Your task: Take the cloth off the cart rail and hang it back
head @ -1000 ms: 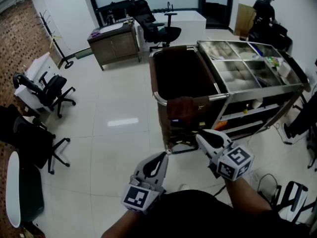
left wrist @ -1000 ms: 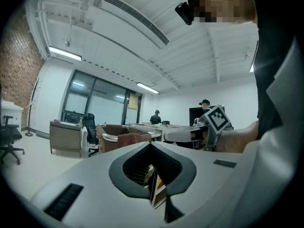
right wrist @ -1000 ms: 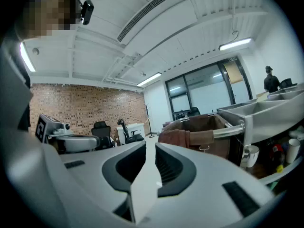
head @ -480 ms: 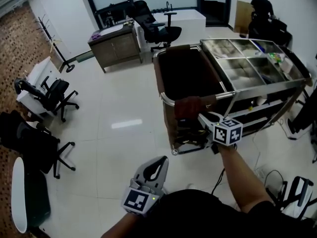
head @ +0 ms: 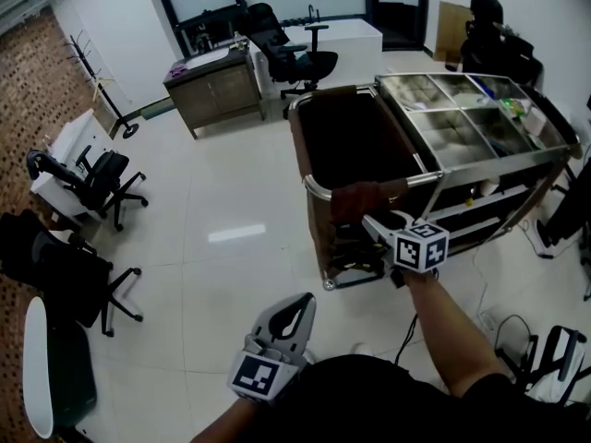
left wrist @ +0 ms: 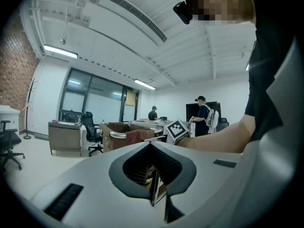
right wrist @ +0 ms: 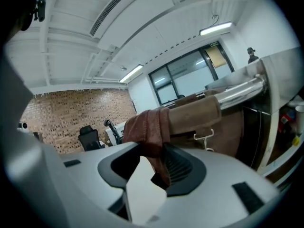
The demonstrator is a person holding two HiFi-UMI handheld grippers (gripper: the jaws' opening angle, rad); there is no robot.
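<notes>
A reddish-brown cloth (head: 355, 199) hangs over the steel rail (head: 317, 188) at the near end of the cart. My right gripper (head: 376, 222) is stretched out to it, just right of and below the cloth. In the right gripper view the cloth (right wrist: 149, 127) droops from the rail (right wrist: 237, 91) into the gap of the right gripper (right wrist: 152, 167). Its jaws are opening, and the cloth lies against one ribbed pad while the other stands apart. My left gripper (head: 297, 305) stays low near my body, jaws together and empty, well away from the cart.
The cart carries a brown bag bin (head: 342, 137) and steel trays (head: 462, 118), with shelves below. Cables (head: 494, 326) lie on the floor at the right. Office chairs (head: 92, 178) stand at the left, a desk (head: 212, 77) at the back, and a person (head: 485, 7) at the far right.
My right gripper has swung from beside my body out to the cloth on the rail and has held there for the last half second. The left gripper has hardly moved.
</notes>
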